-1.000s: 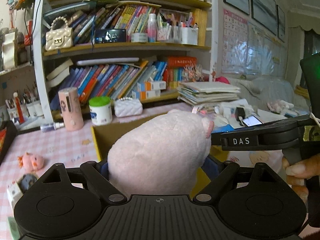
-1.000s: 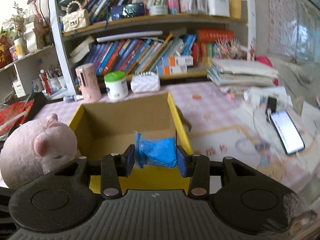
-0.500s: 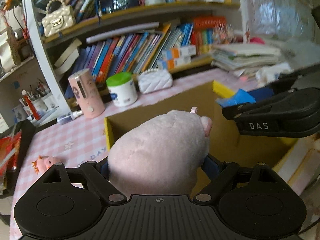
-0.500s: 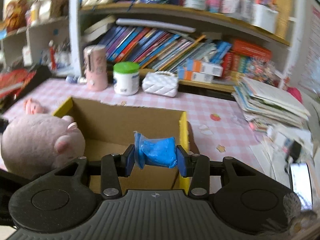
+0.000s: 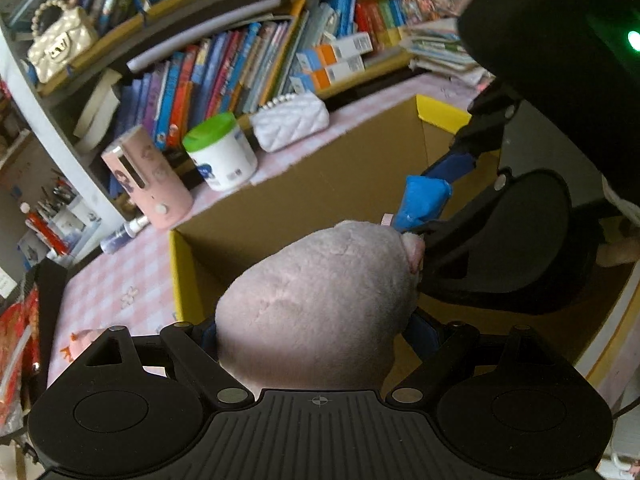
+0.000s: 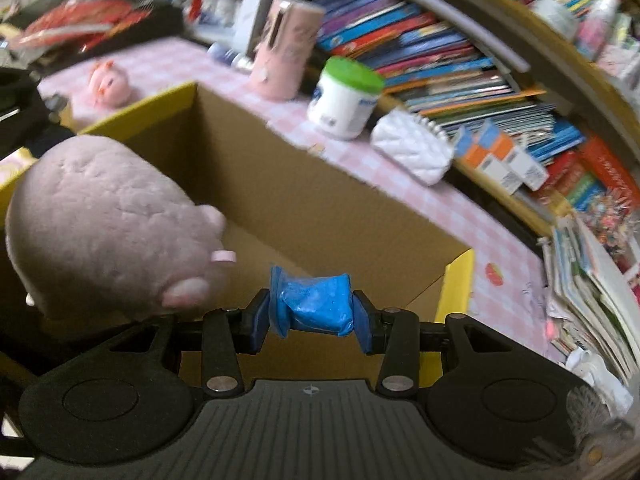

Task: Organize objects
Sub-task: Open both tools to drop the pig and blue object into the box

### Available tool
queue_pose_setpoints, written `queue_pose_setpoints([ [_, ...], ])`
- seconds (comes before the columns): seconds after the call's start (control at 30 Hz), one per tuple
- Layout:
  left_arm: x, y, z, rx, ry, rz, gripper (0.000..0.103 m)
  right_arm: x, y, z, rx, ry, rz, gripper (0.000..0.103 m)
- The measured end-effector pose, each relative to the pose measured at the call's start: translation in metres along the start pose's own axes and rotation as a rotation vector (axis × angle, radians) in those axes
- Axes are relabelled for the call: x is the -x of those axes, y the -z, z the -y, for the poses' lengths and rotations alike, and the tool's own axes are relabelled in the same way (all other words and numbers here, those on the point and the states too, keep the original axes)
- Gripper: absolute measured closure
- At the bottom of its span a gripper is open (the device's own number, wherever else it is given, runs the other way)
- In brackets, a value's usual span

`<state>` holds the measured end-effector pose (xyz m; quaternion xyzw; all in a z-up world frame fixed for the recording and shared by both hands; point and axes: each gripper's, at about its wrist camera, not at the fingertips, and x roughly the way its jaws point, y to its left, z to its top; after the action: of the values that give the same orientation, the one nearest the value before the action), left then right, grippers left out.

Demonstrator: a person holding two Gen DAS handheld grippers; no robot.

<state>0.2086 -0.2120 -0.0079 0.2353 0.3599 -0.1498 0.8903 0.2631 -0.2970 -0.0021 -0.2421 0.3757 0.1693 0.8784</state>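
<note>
Pink plush toy (image 5: 320, 300) clenched in the left claw (image 5: 316, 332) and blue packet (image 6: 316, 304) clenched in the right claw (image 6: 312, 316) hang over the cardboard box (image 6: 320, 200); both likely need lowering, then releasing.

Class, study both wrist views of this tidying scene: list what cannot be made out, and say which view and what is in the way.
- Left wrist view: the pink plush toy hides the left tongs pads and much of the cardboard box floor.
- Left wrist view: the right tongs body blocks the box's right side.
- Right wrist view: motion blur makes book titles unreadable.
- Right wrist view: what the blue packet contains cannot be told.
</note>
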Motion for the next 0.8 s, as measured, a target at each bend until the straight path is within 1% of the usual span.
queue_pose_setpoints([
  [0.07, -0.001, -0.003, 0.001, 0.002, 0.009, 0.001, 0.014, -0.005, -0.001, 0.001, 0.01, -0.004, -0.039, 0.063],
  [0.17, -0.003, -0.005, 0.003, -0.01, 0.016, -0.003, 0.014, -0.011, 0.001, 0.008, -0.033, -0.021, -0.077, 0.064],
  [0.3, -0.005, -0.009, 0.005, -0.013, 0.029, -0.004, 0.014, -0.01, 0.005, 0.01, -0.021, -0.012, -0.086, 0.064],
  [0.57, -0.009, -0.014, 0.006, -0.028, 0.038, -0.016, 0.013, -0.012, 0.007, 0.017, -0.049, -0.032, -0.106, 0.064],
  [0.67, -0.009, -0.014, 0.006, -0.027, 0.031, -0.019, 0.012, -0.013, 0.007, 0.015, -0.037, -0.042, -0.114, 0.064],
  [0.8, -0.008, -0.013, 0.006, -0.03, 0.023, -0.016, 0.012, -0.011, 0.007, 0.014, -0.037, -0.038, -0.101, 0.064],
])
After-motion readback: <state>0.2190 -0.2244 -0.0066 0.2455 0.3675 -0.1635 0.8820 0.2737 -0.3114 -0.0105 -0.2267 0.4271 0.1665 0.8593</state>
